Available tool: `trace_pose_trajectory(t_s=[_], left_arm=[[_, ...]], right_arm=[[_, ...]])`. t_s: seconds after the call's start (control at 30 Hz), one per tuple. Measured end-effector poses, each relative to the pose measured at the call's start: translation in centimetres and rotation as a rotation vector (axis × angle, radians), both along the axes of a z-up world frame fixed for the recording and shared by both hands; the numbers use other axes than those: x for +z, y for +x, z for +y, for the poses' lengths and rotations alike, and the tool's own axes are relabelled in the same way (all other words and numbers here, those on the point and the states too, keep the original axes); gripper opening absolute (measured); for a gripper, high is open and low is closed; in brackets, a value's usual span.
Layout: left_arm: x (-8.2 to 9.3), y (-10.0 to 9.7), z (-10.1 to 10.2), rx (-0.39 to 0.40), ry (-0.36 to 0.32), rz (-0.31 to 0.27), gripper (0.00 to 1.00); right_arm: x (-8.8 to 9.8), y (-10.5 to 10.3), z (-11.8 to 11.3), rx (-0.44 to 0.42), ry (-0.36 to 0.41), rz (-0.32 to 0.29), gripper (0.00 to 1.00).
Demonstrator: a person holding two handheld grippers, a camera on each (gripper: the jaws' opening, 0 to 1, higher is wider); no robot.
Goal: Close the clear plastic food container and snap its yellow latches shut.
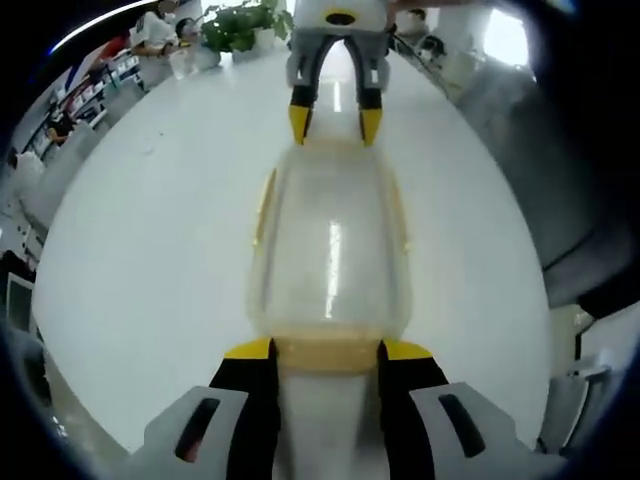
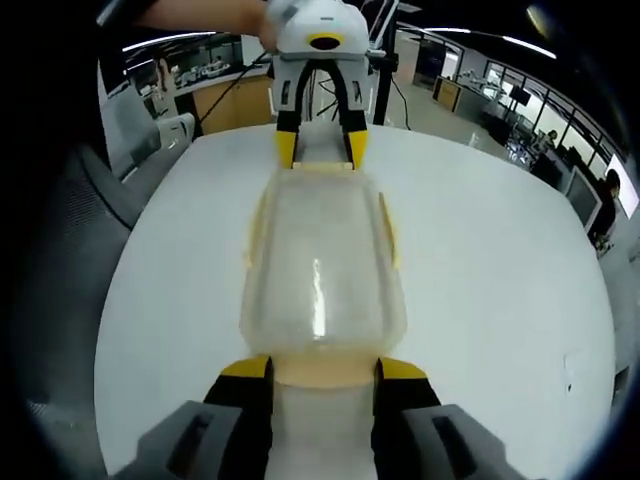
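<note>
Clear container (image 1: pixel 330 260) on white table (image 1: pixel 150 260), lid on. Left gripper (image 1: pixel 328 350) and right gripper (image 2: pixel 324 368) each part-open, straddling an end latch, unclamped. Step: latching ends. Next: press both down.

Container (image 1: pixel 330 260) contents blurred; distant people (image 1: pixel 155 30) indistinct.

One clear plastic container (image 1: pixel 330 255) on one white table (image 1: pixel 150 260). Four yellow latches: one at each end, one on each long side of the container. Two grippers (image 1: pixel 328 350) (image 1: pixel 335 122), one at each container end.
</note>
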State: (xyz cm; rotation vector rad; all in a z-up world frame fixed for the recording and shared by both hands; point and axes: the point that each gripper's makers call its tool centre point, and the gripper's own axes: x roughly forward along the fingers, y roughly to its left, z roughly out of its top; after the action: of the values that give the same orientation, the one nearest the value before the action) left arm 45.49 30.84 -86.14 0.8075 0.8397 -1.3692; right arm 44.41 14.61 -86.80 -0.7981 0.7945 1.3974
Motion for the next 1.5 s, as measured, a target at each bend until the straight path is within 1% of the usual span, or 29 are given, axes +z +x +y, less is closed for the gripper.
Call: trace_pose_trajectory(t_s=[0.13, 0.2, 0.37, 0.47, 0.6, 0.8, 0.93, 1.0, 1.07, 1.2, 1.37, 1.5], left_arm=[[1.5, -0.2, -0.6, 0.009, 0.0, -0.004, 0.35], [2.2, -0.3, -0.9, 0.007, 0.01, -0.013, 0.35], [4.1, -0.4, -1.5, 0.01, 0.007, -0.039, 0.35], [5.3, -0.6, -1.8, 0.021, -0.012, -0.032, 0.35], [6.6, -1.1, -2.1, 0.016, -0.002, -0.043, 0.35], [8.2, -1.2, -2.7, 0.033, -0.009, -0.051, 0.35], [8.9, -1.4, -3.5, 0.033, -0.018, -0.057, 0.35], [9.0, -1.6, -3.8, 0.032, -0.014, -0.057, 0.35], [9.0, -1.5, -3.8, 0.029, -0.004, -0.059, 0.35], [9.2, -1.2, -3.6, 0.033, 0.019, -0.076, 0.35], [9.5, -1.5, -3.8, 0.051, -0.004, -0.069, 0.35], [9.9, -1.4, -4.1, 0.065, 0.0, -0.08, 0.35]], right_arm=[[1.6, -0.1, -0.5, 0.008, 0.009, -0.012, 0.36], [2.5, -0.1, -0.7, 0.014, 0.012, -0.022, 0.36], [4.3, -0.2, -1.4, 0.02, 0.012, -0.046, 0.36], [5.5, -0.4, -1.8, 0.025, 0.012, -0.052, 0.36], [7.0, -0.8, -2.0, 0.031, 0.017, -0.046, 0.36], [9.1, -0.7, -2.6, 0.051, 0.019, -0.073, 0.36], [9.4, -0.7, -3.4, 0.057, 0.006, -0.088, 0.36], [9.5, -0.7, -3.7, 0.059, 0.008, -0.094, 0.36], [9.7, -0.8, -3.8, 0.057, 0.017, -0.083, 0.36], [10.5, -0.7, -3.5, 0.059, 0.039, -0.079, 0.36], [10.5, -0.6, -3.8, 0.067, 0.029, -0.068, 0.36], [10.9, -0.4, -4.2, 0.075, 0.037, -0.073, 0.36]])
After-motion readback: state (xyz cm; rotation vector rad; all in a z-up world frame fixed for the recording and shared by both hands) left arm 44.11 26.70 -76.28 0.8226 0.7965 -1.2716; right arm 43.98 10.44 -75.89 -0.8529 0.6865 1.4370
